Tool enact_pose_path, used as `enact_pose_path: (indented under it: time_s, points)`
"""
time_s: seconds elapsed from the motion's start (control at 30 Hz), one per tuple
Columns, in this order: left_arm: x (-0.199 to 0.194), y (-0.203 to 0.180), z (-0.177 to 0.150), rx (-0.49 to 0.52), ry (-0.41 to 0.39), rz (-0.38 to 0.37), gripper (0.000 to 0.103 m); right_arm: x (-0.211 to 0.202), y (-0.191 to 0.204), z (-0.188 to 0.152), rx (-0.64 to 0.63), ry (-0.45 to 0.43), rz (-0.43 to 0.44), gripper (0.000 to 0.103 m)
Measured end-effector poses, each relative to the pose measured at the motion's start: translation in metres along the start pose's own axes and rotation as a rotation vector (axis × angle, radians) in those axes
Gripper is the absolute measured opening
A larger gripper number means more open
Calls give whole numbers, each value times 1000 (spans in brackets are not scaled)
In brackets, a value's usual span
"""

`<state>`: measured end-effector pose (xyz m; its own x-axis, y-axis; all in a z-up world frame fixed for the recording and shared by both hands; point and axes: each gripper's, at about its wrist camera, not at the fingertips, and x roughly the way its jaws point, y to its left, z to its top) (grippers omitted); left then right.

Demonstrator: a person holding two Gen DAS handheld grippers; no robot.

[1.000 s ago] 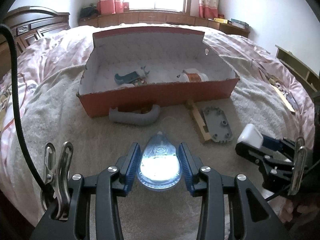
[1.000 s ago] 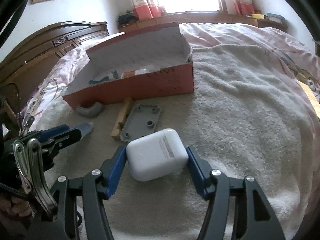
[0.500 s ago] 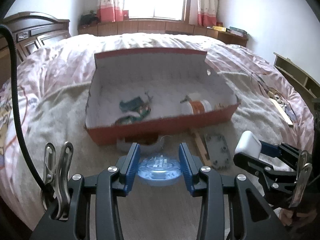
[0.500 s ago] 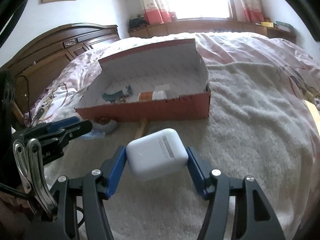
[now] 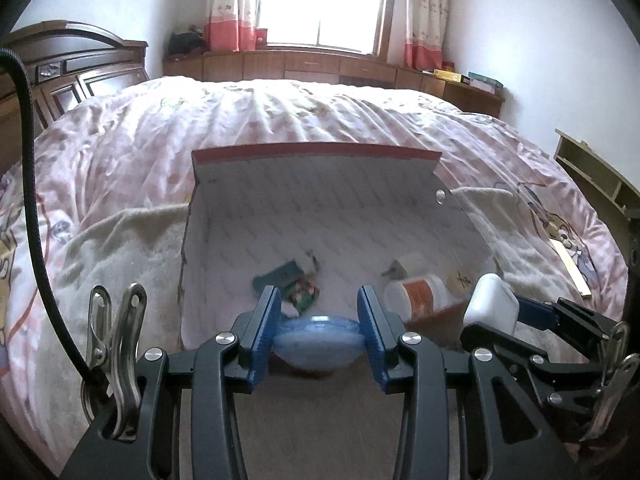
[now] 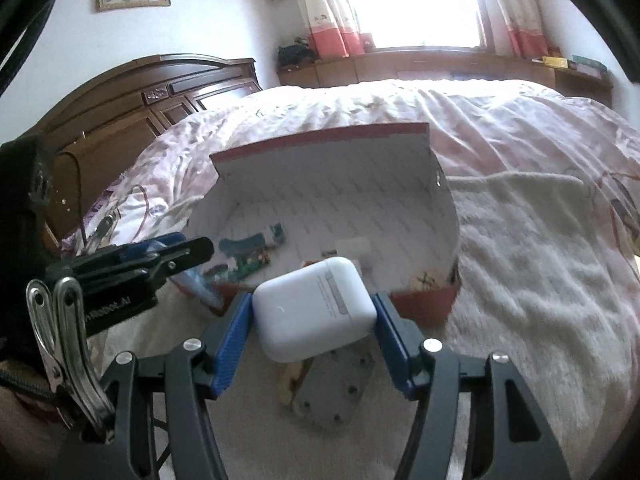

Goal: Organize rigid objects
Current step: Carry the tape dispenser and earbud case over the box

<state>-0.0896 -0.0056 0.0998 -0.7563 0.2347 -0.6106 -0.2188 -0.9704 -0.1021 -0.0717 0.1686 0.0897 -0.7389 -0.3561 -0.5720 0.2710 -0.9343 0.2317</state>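
Observation:
My left gripper (image 5: 318,310) is shut on a translucent blue teardrop-shaped plastic piece (image 5: 320,340), held above the near wall of the open red cardboard box (image 5: 316,156). My right gripper (image 6: 314,306) is shut on a white earbud case (image 6: 308,320), level with the box's near right corner. In the left wrist view that white case (image 5: 490,300) shows at the right. The right wrist view has the left gripper (image 6: 188,256) at the left. Inside the box lie a teal part (image 5: 276,276), a green circuit board (image 5: 304,296) and a white jar with an orange label (image 5: 416,292).
On the cream blanket below my right gripper lie a grey plate with holes (image 6: 336,392) and a wooden stick (image 6: 290,380). The box's lid (image 6: 328,168) stands up at the back. A dark wooden headboard (image 6: 140,96) is at the left, a wooden shelf (image 5: 592,176) at the right.
Both grippers have risen and come forward to the box with their objects still held. The grey plate, stick and grey elbow piece have dropped out of the left wrist view.

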Motion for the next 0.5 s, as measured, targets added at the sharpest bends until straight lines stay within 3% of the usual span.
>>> enact_pose_path:
  time_s: [0.5]
  points:
    - [41,2,38,18,-24,23,41,42,-20,40,31,-11,-3,64]
